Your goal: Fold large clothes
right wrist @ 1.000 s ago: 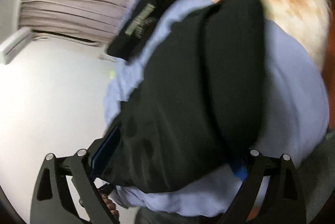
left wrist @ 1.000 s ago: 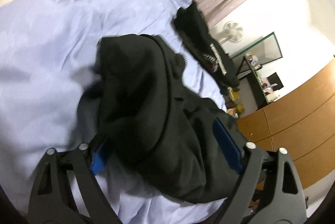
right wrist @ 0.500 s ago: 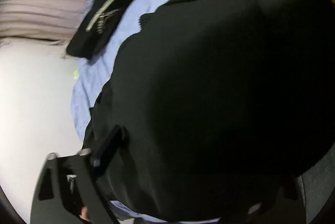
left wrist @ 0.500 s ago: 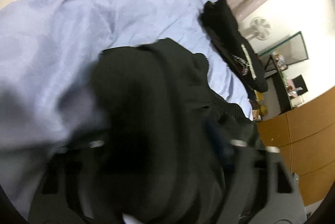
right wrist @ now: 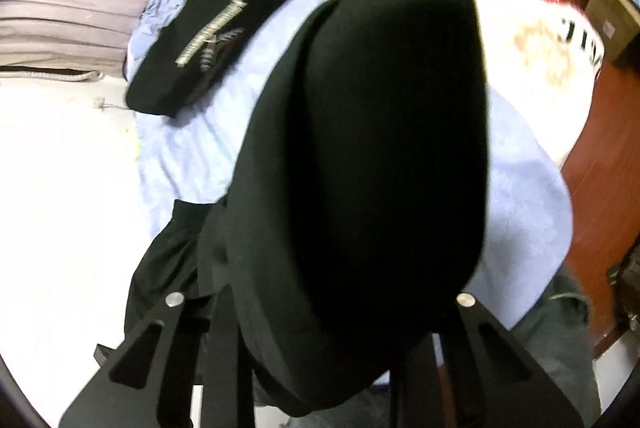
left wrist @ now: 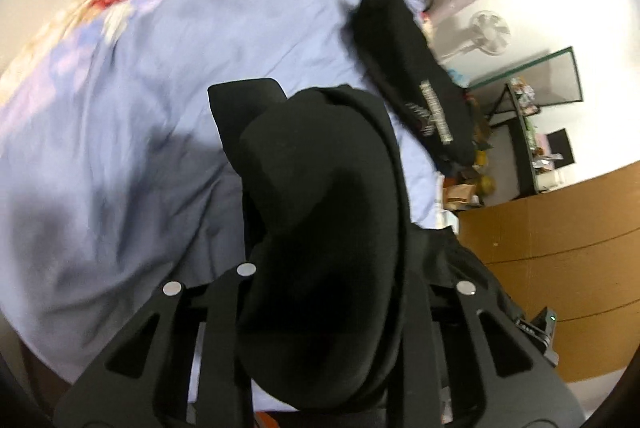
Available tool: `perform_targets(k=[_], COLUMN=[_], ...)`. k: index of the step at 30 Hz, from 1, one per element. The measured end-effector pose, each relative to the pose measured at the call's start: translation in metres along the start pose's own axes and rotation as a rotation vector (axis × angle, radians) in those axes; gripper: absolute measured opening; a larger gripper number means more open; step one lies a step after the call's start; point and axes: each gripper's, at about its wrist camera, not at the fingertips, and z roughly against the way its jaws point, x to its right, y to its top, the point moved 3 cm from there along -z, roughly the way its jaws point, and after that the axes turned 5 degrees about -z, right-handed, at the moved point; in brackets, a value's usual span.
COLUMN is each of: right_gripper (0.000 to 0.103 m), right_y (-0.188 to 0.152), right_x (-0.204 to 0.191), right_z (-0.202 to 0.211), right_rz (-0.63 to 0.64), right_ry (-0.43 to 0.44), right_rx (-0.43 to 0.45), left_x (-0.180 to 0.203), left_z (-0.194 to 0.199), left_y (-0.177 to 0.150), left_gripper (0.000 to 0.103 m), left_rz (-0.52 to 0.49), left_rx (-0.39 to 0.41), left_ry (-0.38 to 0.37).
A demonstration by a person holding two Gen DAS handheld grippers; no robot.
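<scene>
Black garment (left wrist: 320, 228) bunched in both tools above the bed; fold under way, not yet laid flat.

Left tool (left wrist: 324, 292) and right tool (right wrist: 320, 308) each have their fingers drawn in close around a thick wad of the black garment (right wrist: 380, 132), which hangs over the blue sheet (left wrist: 140, 108); fingertips are buried in cloth, so pad contact is judged, not seen. Progress: a second black garment with a pale print (left wrist: 420, 88) already lies as a compact bundle near the sheet's far edge, apparently finished. Remaining, by my reading: set this one down, square it, close the last fold. Left view alone shows a fan (left wrist: 490, 32) and wooden cabinet (left wrist: 560, 228); right view alone shows red-brown floor (right wrist: 600, 116) and the bed's opposite side.
</scene>
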Motion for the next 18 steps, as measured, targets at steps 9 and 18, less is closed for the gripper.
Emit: perform_targets(k=[9,18], right_gripper=[0.025,0.025], right_y=[-0.014,0.054], right_x=[-0.087,-0.166], right_z=[0.105,0.150], right_rz=[0.059,0.118], right_ry=[0.049,0.179], right_rx=[0.040,0.111], left_x=[0.070,0.156], left_z=[0.079,0.086], left_y=[0.072,0.168], left_gripper=[0.024,0.025], left_rz=[-0.100,-0.192], left_rx=[-0.008,0.053], left_ry=[-0.085,-0.122])
